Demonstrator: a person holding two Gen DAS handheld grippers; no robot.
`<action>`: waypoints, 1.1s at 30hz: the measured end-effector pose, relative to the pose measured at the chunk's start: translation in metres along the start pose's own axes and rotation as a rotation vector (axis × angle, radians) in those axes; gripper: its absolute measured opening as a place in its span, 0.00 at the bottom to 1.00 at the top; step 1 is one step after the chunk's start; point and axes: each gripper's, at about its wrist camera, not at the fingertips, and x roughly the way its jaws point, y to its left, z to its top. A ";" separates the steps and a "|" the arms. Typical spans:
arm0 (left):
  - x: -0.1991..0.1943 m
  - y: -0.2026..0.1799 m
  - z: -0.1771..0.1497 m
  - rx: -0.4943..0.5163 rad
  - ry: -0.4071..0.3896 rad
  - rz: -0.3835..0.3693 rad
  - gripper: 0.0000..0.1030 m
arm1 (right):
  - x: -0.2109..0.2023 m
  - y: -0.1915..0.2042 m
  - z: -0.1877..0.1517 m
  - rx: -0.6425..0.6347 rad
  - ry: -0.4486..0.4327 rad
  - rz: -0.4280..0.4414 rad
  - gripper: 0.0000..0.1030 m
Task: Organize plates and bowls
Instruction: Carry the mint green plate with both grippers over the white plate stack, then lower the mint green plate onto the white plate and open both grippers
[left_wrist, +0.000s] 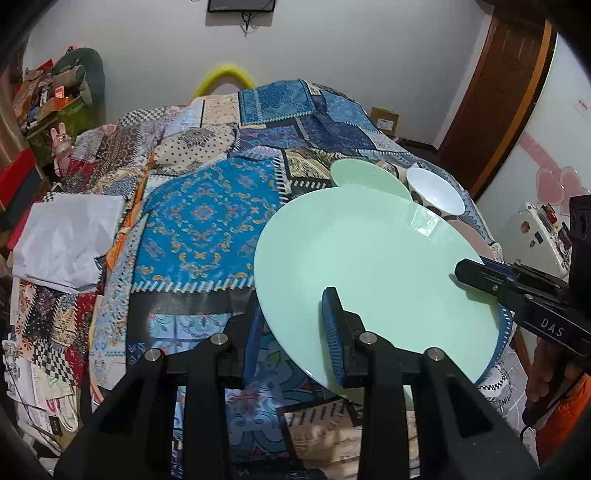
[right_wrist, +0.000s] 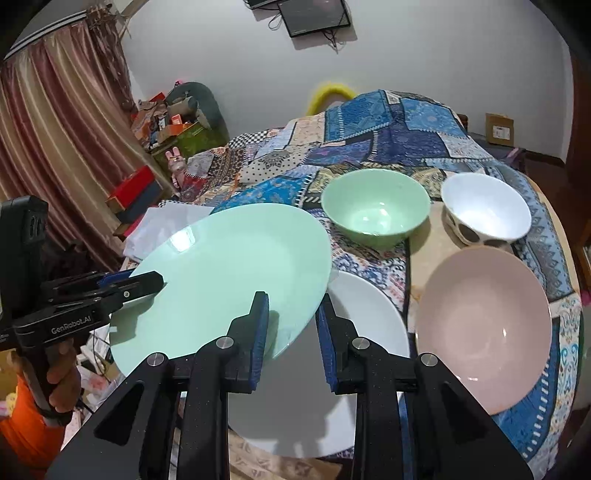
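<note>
Your left gripper (left_wrist: 291, 325) and right gripper (right_wrist: 291, 332) each straddle the green plate's (right_wrist: 229, 273) rim with a gap showing, so whether either pinches it is unclear. The plate tilts above the white plate (right_wrist: 365, 314); the pink plate (right_wrist: 484, 325) lies just right of the white one, the green bowl (right_wrist: 375, 212) and white bowl (right_wrist: 484, 212) beyond.

My left gripper (left_wrist: 293, 332) has its jaws spread, one finger above, one below. My right gripper (right_wrist: 291, 332) sits likewise, jaws parted.
</note>
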 end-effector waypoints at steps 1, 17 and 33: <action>0.001 -0.002 0.000 0.001 0.004 -0.004 0.30 | -0.001 -0.003 -0.003 0.010 0.000 0.001 0.23; 0.042 -0.032 -0.012 0.050 0.089 -0.017 0.30 | 0.006 -0.041 -0.031 0.104 0.049 -0.011 0.23; 0.069 -0.038 -0.023 0.062 0.153 -0.016 0.30 | 0.017 -0.052 -0.046 0.140 0.103 -0.011 0.23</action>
